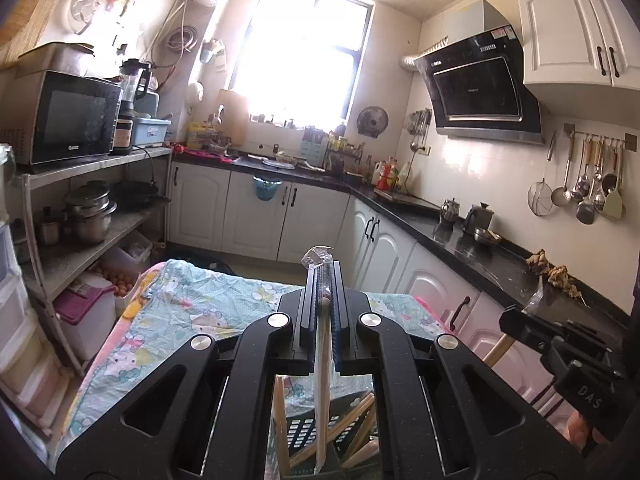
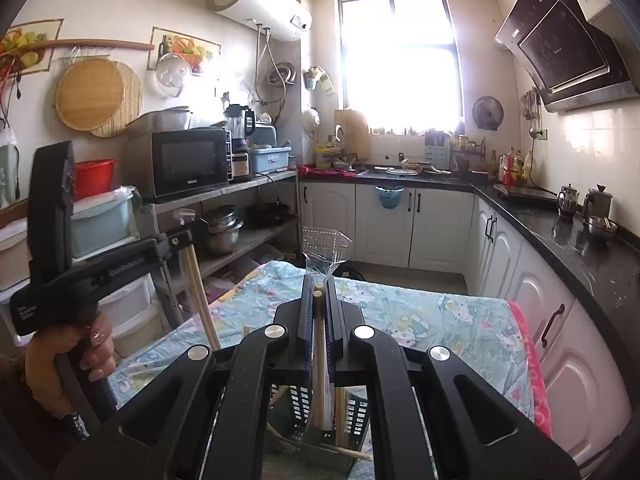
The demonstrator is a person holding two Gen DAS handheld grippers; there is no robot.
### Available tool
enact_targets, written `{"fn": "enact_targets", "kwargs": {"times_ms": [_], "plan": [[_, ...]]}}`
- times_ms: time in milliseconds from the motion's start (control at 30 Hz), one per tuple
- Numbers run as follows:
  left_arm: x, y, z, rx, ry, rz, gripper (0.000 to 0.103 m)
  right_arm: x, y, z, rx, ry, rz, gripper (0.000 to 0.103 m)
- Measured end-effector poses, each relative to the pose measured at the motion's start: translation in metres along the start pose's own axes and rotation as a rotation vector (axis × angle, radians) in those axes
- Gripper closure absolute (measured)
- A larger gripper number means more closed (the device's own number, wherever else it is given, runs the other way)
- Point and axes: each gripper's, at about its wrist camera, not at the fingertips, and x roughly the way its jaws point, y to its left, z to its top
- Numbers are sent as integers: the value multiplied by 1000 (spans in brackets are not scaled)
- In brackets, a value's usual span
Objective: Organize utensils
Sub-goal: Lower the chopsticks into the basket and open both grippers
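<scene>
My left gripper (image 1: 323, 280) is shut on a pair of wooden chopsticks in a clear plastic sleeve (image 1: 322, 360), held upright above a black slotted basket (image 1: 308, 432) that holds several more chopsticks. My right gripper (image 2: 319, 292) is shut on another sleeved pair of chopsticks (image 2: 320, 380), also upright over the same basket (image 2: 356, 412). The left gripper shows in the right wrist view (image 2: 188, 236), holding its chopsticks (image 2: 200, 296). The right gripper shows in the left wrist view (image 1: 516, 320) with its chopsticks (image 1: 498, 350).
A table with a light blue cartoon cloth (image 1: 208, 300) carries the basket. A black counter (image 1: 460, 240) with kettles runs along the right. A metal shelf (image 1: 100, 164) with a microwave and pots stands at the left. White cabinets (image 2: 432, 224) lie ahead.
</scene>
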Motion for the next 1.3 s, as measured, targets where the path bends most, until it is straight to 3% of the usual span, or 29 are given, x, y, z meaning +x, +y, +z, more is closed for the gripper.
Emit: {"fn": "enact_targets", "kwargs": {"times_ms": [267,800,967,1033,1233,1300], "plan": [[9,2,-16,7,-29,7,100,17,-4,-11,21,37,-28,98],[24,11,-49,11,13,-13,100,51,-9,-43,33,124,-77,97],[25,10,-53,29,36,-29,100,52,-11,-49,42,134,-90,84],[26,10,-55,22,52,-36,97,52,-12,-50,45,138,-93,80],[20,13,-59,8,90,-40,74,41,-13,-50,53,123,-97,61],[15,15,-58,-2,105,-34,61,36,-14,-50,58,122,-95,57]]}}
